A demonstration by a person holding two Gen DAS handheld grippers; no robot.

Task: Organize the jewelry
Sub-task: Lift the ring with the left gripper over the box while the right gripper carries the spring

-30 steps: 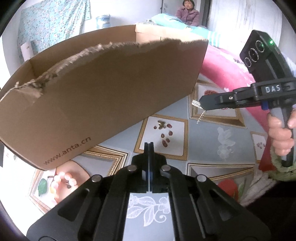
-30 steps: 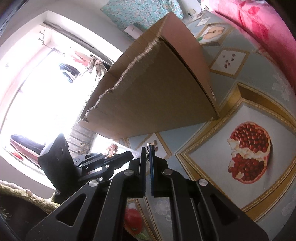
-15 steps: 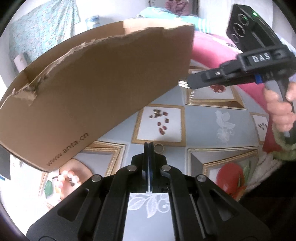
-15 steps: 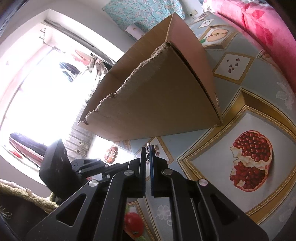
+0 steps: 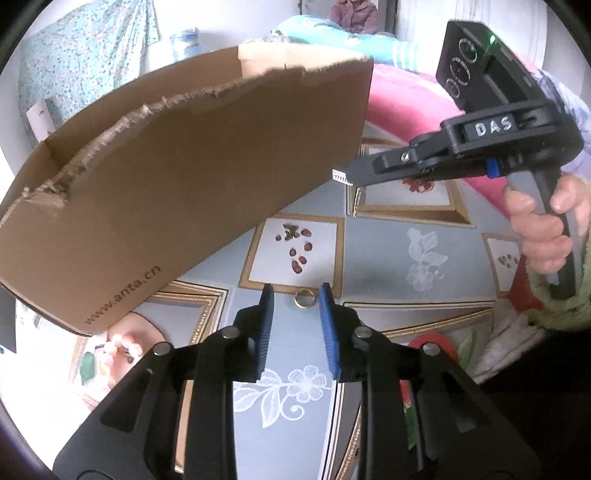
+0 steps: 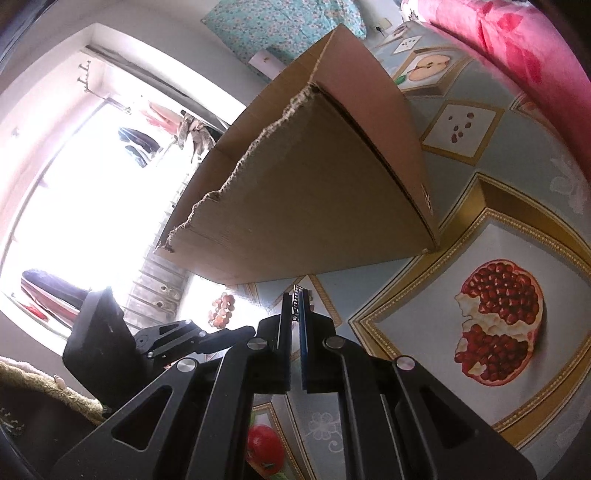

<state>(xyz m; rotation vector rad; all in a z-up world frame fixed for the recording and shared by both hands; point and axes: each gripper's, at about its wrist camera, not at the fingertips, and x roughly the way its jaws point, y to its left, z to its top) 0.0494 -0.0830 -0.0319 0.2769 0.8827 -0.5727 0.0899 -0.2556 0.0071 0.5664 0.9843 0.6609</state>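
Observation:
My left gripper (image 5: 295,295) is open just above a small gold ring (image 5: 304,298) that lies on the patterned tablecloth between its blue pads. My right gripper (image 6: 295,295) is shut on a thin silver chain (image 6: 295,301). In the left wrist view the right gripper (image 5: 351,176) is held up beside the right end of a brown cardboard box (image 5: 184,177), with the silver chain (image 5: 341,177) sticking out of its tip and a strand hanging down. A pink bead bracelet (image 5: 118,349) lies by the box's near left corner.
The torn-edged cardboard box (image 6: 314,192) stands on a table covered with a fruit-print cloth (image 6: 498,314). A pink cushion (image 6: 517,44) lies at the far side. A person sits in the background (image 5: 352,14). The left gripper shows in the right wrist view (image 6: 221,338).
My left gripper has opened and come down around the gold ring. My right gripper, still holding the chain, has risen and moved closer to the box's right end.

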